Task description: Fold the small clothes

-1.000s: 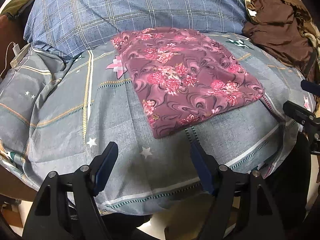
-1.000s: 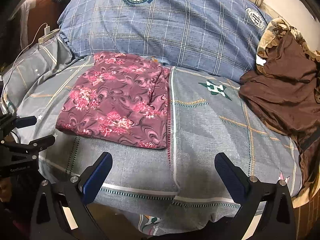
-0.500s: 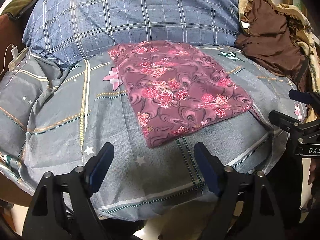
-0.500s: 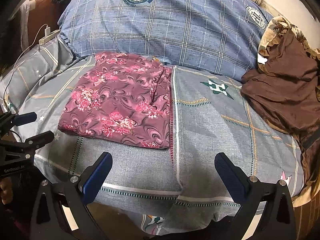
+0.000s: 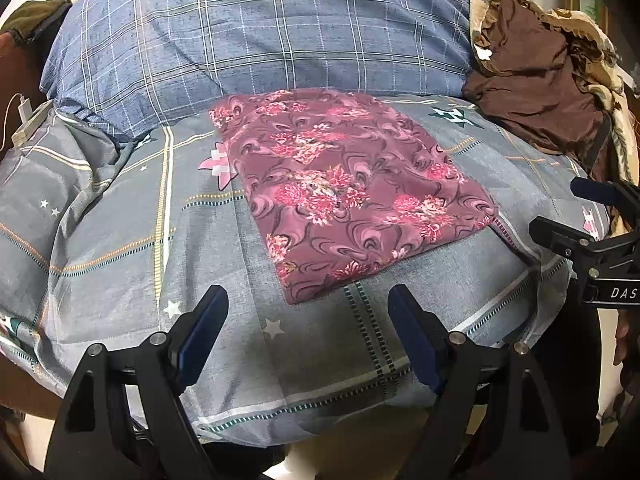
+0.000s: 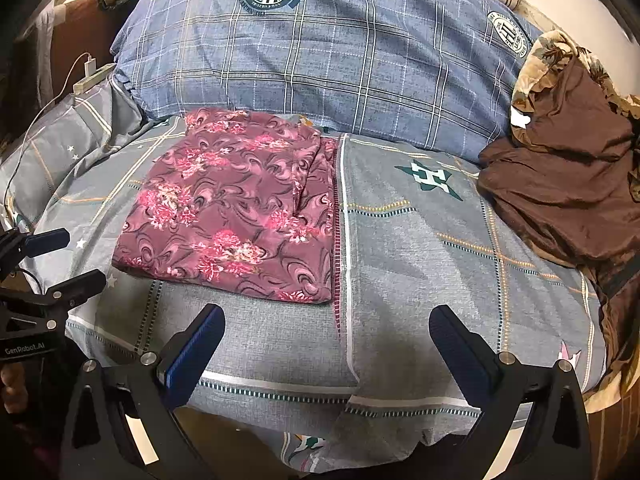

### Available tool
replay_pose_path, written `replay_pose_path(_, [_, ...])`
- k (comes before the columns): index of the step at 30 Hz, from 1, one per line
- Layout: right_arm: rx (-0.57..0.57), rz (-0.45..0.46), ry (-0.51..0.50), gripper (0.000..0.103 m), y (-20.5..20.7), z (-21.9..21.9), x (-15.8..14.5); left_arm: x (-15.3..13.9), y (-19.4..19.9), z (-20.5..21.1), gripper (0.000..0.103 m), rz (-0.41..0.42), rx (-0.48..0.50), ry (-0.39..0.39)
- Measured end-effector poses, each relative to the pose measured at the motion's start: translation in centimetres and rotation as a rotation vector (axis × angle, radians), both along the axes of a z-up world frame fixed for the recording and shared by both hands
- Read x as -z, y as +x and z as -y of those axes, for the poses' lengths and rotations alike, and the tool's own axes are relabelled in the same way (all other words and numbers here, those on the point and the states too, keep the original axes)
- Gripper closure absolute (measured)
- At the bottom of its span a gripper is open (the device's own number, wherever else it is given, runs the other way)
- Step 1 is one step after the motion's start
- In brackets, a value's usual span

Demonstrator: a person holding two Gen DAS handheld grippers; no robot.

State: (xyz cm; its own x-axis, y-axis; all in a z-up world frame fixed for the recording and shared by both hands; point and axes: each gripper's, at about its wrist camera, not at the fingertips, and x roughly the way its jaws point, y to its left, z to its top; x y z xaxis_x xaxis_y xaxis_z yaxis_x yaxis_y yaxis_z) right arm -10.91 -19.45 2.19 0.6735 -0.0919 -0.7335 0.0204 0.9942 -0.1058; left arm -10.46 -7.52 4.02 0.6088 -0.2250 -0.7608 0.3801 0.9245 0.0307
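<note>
Floral maroon garment (image 5: 344, 196) lies flat, already a rough rectangle, mid-bed on the grey sheet (image 5: 120, 240), its far end touching the blue plaid pillow (image 5: 256, 40). Left gripper (image 5: 308, 336) & right gripper (image 6: 326, 350) both hang spread wide & empty over the bed's near edge, clear of the cloth.

Risks, as I judge: pinching sheet along w/ the garment, since the fabric looks thin & lies flush; the loose doubled layer by its right edge may slide & skew the next fold. Brown clothes (image 6: 560, 184) at the bed's right edge could get dragged in.

Writing: "GenRobot.AI" on left gripper body in right view, "DAS…" on right gripper in left view. Pillow crest text too small to read.
</note>
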Motion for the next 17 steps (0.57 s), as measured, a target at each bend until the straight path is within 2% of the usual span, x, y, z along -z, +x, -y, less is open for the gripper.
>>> replay_pose_path(10, [0.014,0.007,-0.01,0.0,0.3,0.5,-0.3,-1.1,-0.4,0.9,0.021,0.059,0.029,-0.011])
replay_pose_path(17, [0.04,0.007,-0.014,0.0,0.5,1.2,-0.5,-1.4,-0.3,1.0,0.021,0.071,0.017,-0.01])
